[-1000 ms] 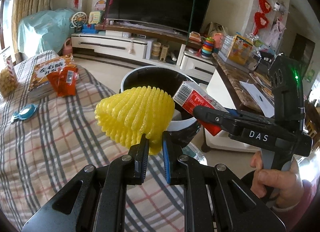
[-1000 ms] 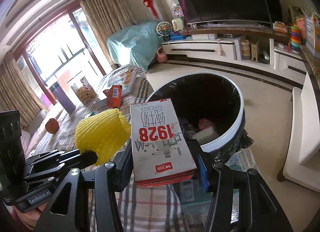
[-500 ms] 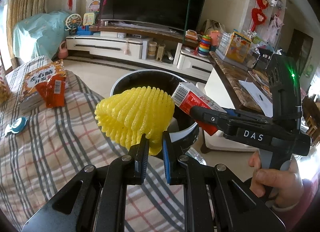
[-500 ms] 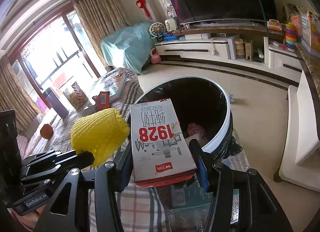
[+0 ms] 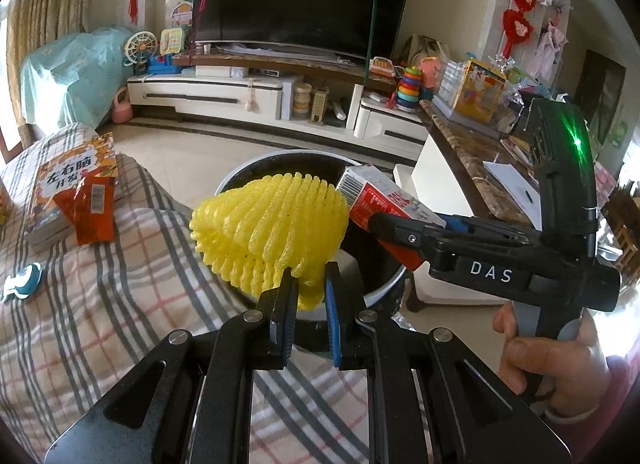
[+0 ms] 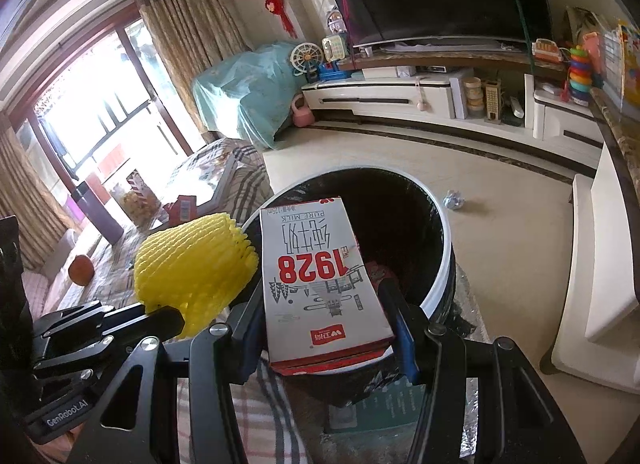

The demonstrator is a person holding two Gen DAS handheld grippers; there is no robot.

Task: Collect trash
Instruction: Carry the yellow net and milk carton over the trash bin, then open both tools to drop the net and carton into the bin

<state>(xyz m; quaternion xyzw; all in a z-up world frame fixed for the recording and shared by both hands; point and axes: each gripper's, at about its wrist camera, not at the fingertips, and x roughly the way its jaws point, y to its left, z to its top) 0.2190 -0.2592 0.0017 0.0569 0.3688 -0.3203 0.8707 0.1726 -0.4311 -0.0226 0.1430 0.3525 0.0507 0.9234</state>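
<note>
My left gripper (image 5: pixel 307 290) is shut on a yellow foam fruit net (image 5: pixel 268 230) and holds it over the near rim of a round black-lined trash bin (image 5: pixel 276 162). My right gripper (image 6: pixel 324 316) is shut on a red and white milk carton (image 6: pixel 320 284) marked 1928, held over the bin's (image 6: pixel 440 264) near edge. The carton (image 5: pixel 380 196) and the right gripper show in the left wrist view, just right of the net. The net (image 6: pixel 192 264) and the left gripper show at the left of the right wrist view. Some trash lies inside the bin.
A plaid-covered table (image 5: pixel 100 284) holds a book (image 5: pixel 72 184), a red snack wrapper (image 5: pixel 94 208) and a small teal object (image 5: pixel 24 280). An orange (image 6: pixel 80 270) lies further along it. A crumpled paper ball (image 6: pixel 454 200) lies on the floor. A marble counter (image 5: pixel 472 144) stands right.
Both grippers have moved forward and closer to the bin with their loads. The bin now fills more of both views. Both grips are unchanged.
</note>
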